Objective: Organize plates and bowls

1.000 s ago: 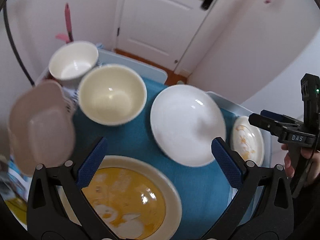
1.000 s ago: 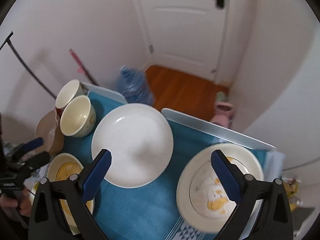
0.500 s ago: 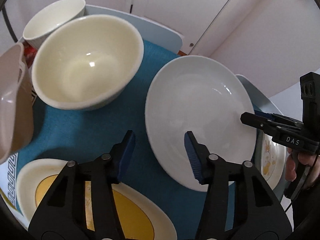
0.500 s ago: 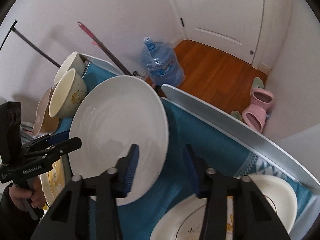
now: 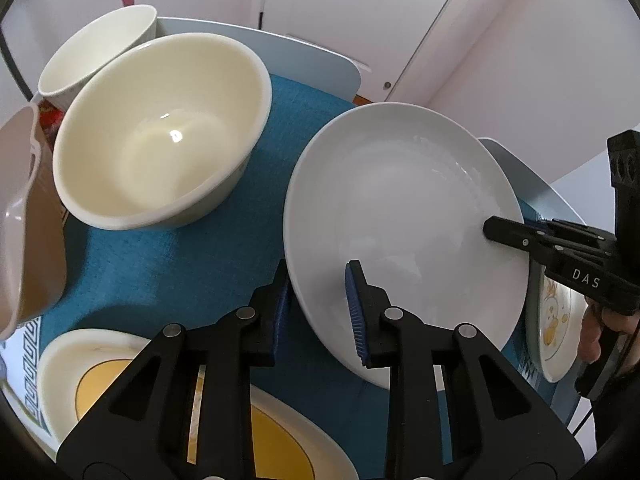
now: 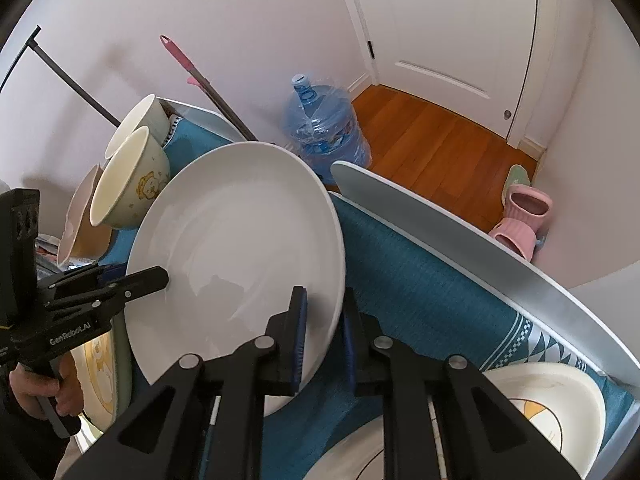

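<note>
White plate (image 5: 404,216): landmark item, centre of the table (image 5: 304,48), on the teal cloth (image 5: 168,264); one edge appears raised off the cloth in the right wrist view

Left tool (image 5: 318,312): jaws closing, blue pads either side of the white plate's near rim, pressing it. In the right wrist view it enters from the left edge (image 6: 160,278), tip over the plate's left rim, with a hand (image 6: 34,388) on its handle

Right tool (image 6: 324,336): jaws narrow, clamped on the white plate's opposite rim. In the left wrist view it reaches in from the right (image 5: 490,228), tip lying on the plate's surface

Cream bowl (image 5: 160,132): left of the white plate, upright on the cloth; its cartoon print shows only in the right wrist view (image 6: 128,184)

White bowl (image 5: 96,50): behind the cream bowl

Pinkish dish (image 5: 20,216): left of the cream bowl, tilted, partly cut off

Yellow-centred plate (image 5: 80,364): near side of the white plate, under the left tool

Printed plate (image 5: 554,320): right of the white plate, mostly hidden in the left wrist view; fuller in the right wrist view (image 6: 552,408)

Right wrist view only: water bottle (image 6: 320,128) on wood floor (image 6: 432,140) beyond the white plate; pink slippers (image 6: 524,216); mop handle (image 6: 200,80) against the wall

Both views: white door (image 6: 452,24)
</note>
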